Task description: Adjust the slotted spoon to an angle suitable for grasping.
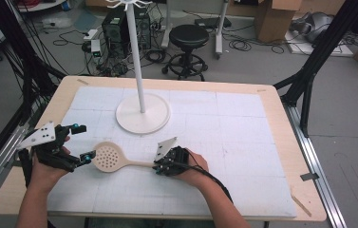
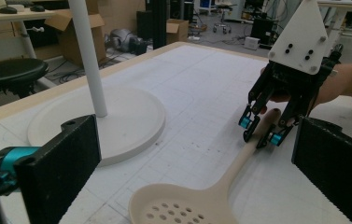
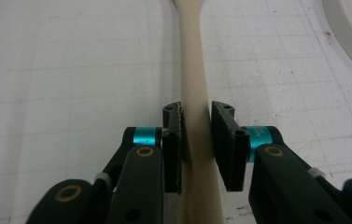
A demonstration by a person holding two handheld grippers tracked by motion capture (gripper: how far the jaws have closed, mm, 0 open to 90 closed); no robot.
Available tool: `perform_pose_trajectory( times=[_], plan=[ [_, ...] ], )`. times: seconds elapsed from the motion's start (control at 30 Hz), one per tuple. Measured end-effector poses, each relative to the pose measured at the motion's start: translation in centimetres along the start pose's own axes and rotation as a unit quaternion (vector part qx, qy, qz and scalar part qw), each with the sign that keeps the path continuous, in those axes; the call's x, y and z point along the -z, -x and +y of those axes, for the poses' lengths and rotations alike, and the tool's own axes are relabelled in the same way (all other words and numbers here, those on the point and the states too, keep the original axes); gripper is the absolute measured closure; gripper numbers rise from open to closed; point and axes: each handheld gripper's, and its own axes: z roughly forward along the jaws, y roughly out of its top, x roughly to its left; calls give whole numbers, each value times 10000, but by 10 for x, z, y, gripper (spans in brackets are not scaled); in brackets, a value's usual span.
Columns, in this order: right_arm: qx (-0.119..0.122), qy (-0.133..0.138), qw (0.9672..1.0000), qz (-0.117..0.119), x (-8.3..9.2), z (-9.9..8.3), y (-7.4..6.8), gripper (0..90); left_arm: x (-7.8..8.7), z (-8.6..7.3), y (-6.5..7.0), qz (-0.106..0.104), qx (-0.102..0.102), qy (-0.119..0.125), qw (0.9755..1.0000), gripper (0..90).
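From above, the stand's pole (image 1: 136, 57) runs out at the top edge, its hooks cut short. The right claw (image 1: 159, 167) covers the end of the spoon handle (image 1: 138, 164). In the left gripper view, the slotted bowl (image 2: 178, 207) is clipped by the bottom edge. In the right gripper view, the handle (image 3: 193, 70) leaves at the top, its bowl unseen.

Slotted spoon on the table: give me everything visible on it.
The slotted spoon is cream-coloured, plastic-looking, with a round shallow bowl pierced by small holes and a long, flattish handle. It lies flat on the white gridded mat, bowl toward the left hand-held gripper, whose jaws stand open around the bowl's end. The right hand-held gripper is shut on the handle.
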Motion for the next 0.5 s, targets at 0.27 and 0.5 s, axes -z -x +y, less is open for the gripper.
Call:
perform_pose_trajectory(
  times=[0.27, 0.5],
  plan=[
    [-340, 385, 9986, -77, 41, -18, 1, 618, 0, 0, -1, -2, -16, -23, 10000, 18],
    [-1021, 363, 9936, -316, 84, -74, -4, 554, -2, 0, 1, -12, -9, -50, 10000, 18]
  ],
)
